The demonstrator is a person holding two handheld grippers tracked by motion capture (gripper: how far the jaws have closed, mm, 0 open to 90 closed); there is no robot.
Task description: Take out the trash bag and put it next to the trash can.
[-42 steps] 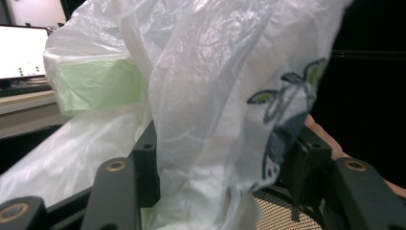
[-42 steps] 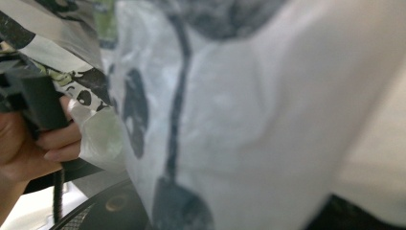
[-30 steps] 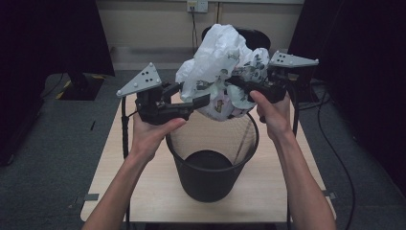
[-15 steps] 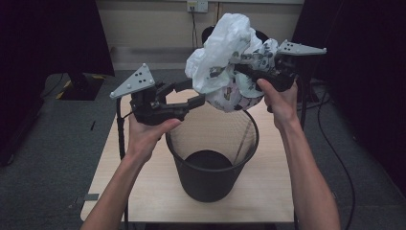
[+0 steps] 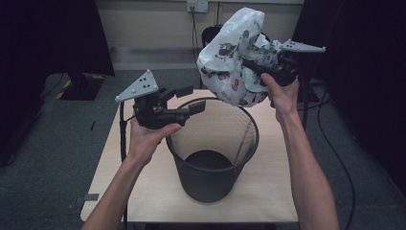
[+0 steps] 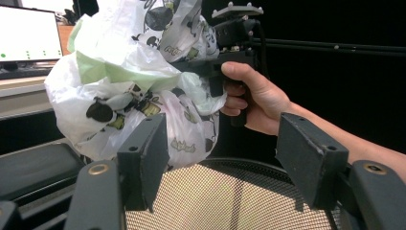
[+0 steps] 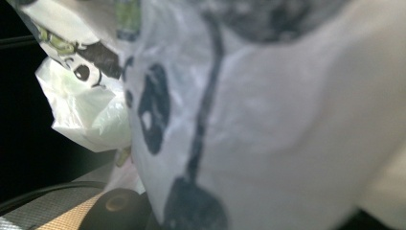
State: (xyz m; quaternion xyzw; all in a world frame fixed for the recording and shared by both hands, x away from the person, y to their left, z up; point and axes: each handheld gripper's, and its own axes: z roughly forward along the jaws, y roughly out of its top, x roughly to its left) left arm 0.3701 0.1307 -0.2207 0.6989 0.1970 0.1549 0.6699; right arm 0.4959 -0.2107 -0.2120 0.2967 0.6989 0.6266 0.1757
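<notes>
Upper right: my right gripper (image 5: 249,64) clamps the crumpled white printed plastic bag (image 5: 230,62) above the black mesh wastebasket (image 5: 213,158). Centre left: left gripper (image 5: 191,98), jaws just opening, nothing between them.

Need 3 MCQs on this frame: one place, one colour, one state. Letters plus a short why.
1. Where is the plastic bag?
A. in the air above the bin's far rim
B. flat on the table
C. on the floor

2. What colour is the mesh wastebasket?
A. white
B. black
C. red

3. How does the left gripper stand?
A. shut on the bag
B. shut on the bin's rim
C. open, holding nothing

Key: 1 A, the right gripper holds it up there. 2 B, dark mesh on a pale table. 3 C, its jaws stand apart with a clear gap.
</notes>
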